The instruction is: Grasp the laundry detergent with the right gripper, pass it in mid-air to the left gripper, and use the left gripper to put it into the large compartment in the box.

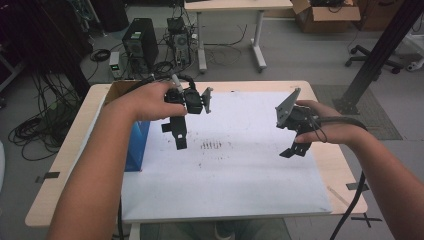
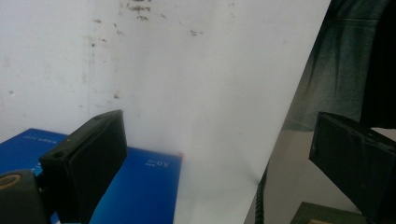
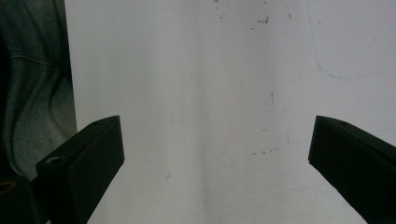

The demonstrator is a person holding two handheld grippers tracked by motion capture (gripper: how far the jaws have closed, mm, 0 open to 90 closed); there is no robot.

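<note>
Two hand-held grippers hang above a white sheet (image 1: 225, 180) that covers most of the wooden table. My left gripper (image 1: 177, 135) is held over the sheet's left part, jaws pointing down and toward the person; its own view shows the jaws wide apart with nothing between them (image 2: 219, 154). My right gripper (image 1: 295, 149) hovers over the sheet's right part, tilted down; its jaws stand wide apart too, over bare white sheet (image 3: 215, 158). A blue box (image 1: 136, 145) lies at the sheet's left edge, under the left forearm, and shows as the blue box (image 2: 140, 186) behind the left jaw.
Small dark marks (image 1: 210, 146) dot the sheet's middle. A cardboard box (image 1: 117, 90) sits at the table's back left corner. Bare wood (image 1: 345, 175) rims the sheet. Beyond the table stand a computer tower (image 1: 140, 42), tangled cables, another desk and a chair base.
</note>
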